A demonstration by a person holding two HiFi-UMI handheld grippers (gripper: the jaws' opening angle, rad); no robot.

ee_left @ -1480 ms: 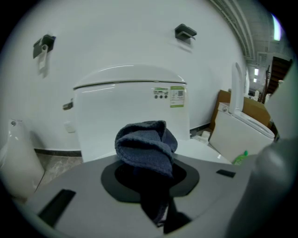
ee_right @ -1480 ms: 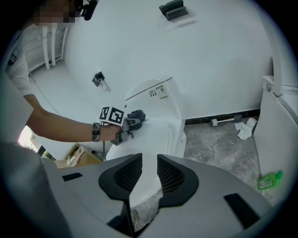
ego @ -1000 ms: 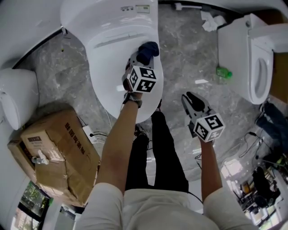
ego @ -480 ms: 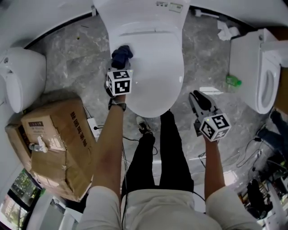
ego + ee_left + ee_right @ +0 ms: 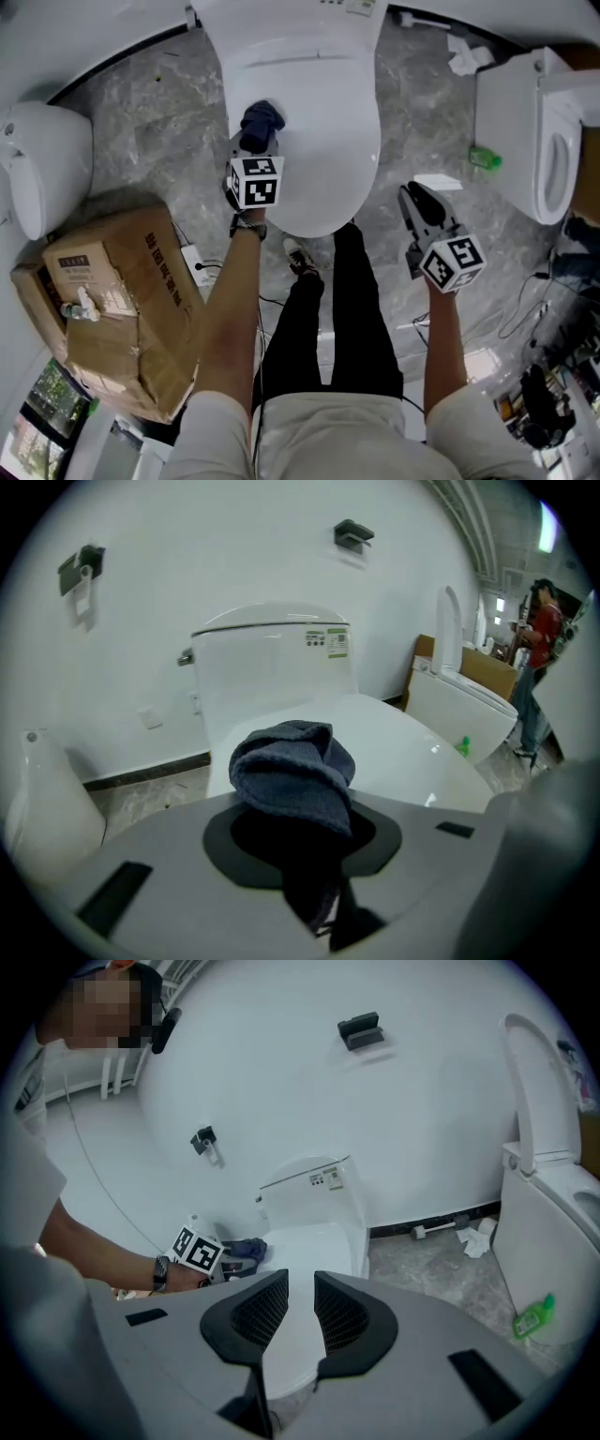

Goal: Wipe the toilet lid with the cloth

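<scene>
Cloth (image 5: 292,772), dark blue, bunched, clamped in the left gripper (image 5: 251,155) and pressed to the left part of the closed white toilet lid (image 5: 323,141). Right gripper (image 5: 419,199) held off the toilet's right side above the grey floor (image 5: 403,103), jaws apart, nothing between. Cardboard box (image 5: 112,309) on the floor, left. Beyond: cistern (image 5: 272,667) against the wall; second toilet (image 5: 534,141) far right, small green bottle (image 5: 485,157) just beside its base

Cloth (image 5: 262,119) on lid (image 5: 328,131), perhaps in left gripper (image 5: 254,142)
</scene>
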